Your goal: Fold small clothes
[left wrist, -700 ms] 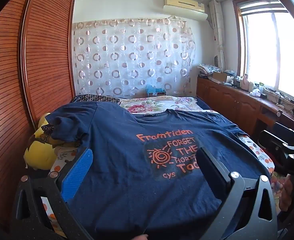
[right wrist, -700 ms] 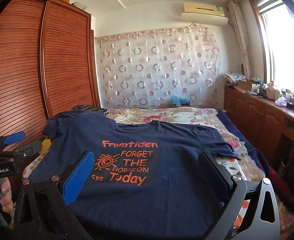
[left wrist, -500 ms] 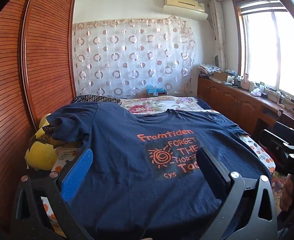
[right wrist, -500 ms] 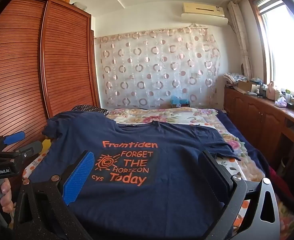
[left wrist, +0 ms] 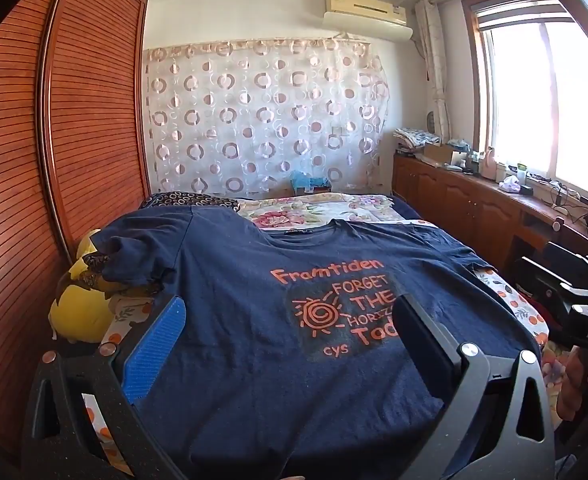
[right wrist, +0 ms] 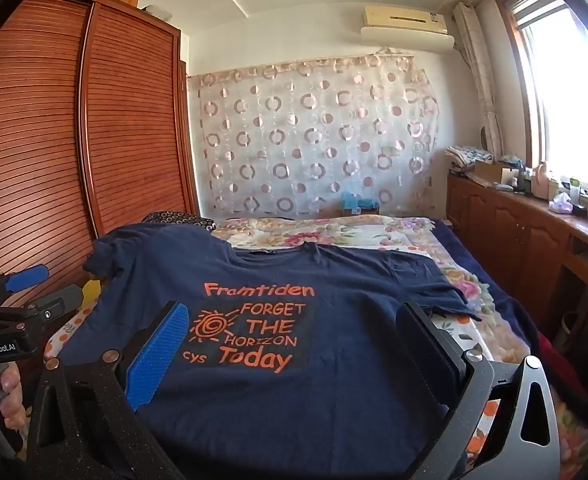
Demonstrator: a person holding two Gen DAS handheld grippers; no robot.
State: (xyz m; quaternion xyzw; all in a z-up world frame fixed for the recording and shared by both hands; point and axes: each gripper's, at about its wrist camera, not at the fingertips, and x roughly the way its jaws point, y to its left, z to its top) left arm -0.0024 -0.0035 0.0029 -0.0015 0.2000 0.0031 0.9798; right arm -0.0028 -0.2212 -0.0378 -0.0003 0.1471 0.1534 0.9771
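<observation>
— T-shirt: navy, orange print face up, spread flat on the bed with the collar at the far end. That is where I find it, and I judge the folding not yet begun.

— Nothing folded at all?

— No clean fold shows. The left sleeve is bunched over a yellow plush toy by the wardrobe; the other sleeve lies out on the floral bedding. Sleeves and body are all left to do.

— And your grippers?

— My left gripper and right gripper both stand with jaws wide apart over the near half of the shirt, pinching nothing.

— Do the two cameras differ?

— Yes. My left view shows the plush toy and the crumpled sleeve plainly, though a finger cuts off the print. My right view shows the whole slogan and the right sleeve, with only a sliver of yellow.
</observation>
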